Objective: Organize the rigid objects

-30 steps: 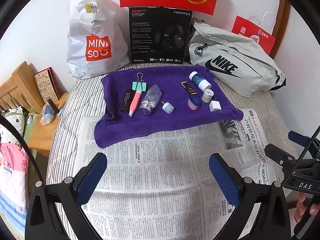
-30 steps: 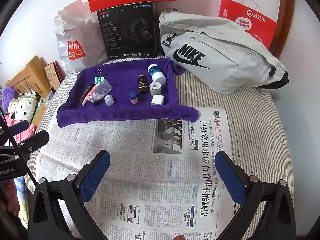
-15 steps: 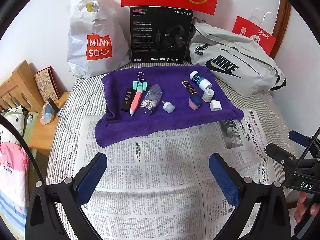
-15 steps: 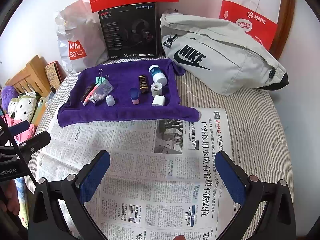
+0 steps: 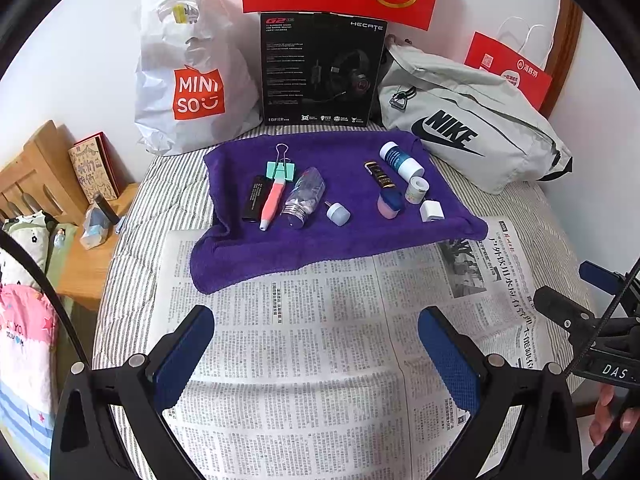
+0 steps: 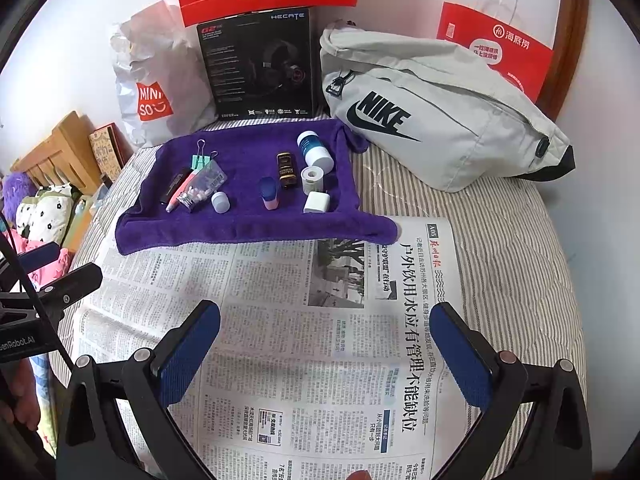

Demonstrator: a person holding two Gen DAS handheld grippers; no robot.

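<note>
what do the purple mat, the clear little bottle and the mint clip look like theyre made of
Purple mat: soft terry or microfibre cloth, matte, with a rolled, sagging edge. Clear bottle: probably glossy transparent plastic, perhaps glass; small pale pieces show through it. Mint clip: painted metal body, apparently, with thin shiny wire handles.

left wrist: faces purple towel [image 5: 320,240] | right wrist: same, from right

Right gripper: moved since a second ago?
Yes. Right gripper has edged forward slightly toward the purple towel, which now sits slightly lower in its view; jaws open and empty.
</note>
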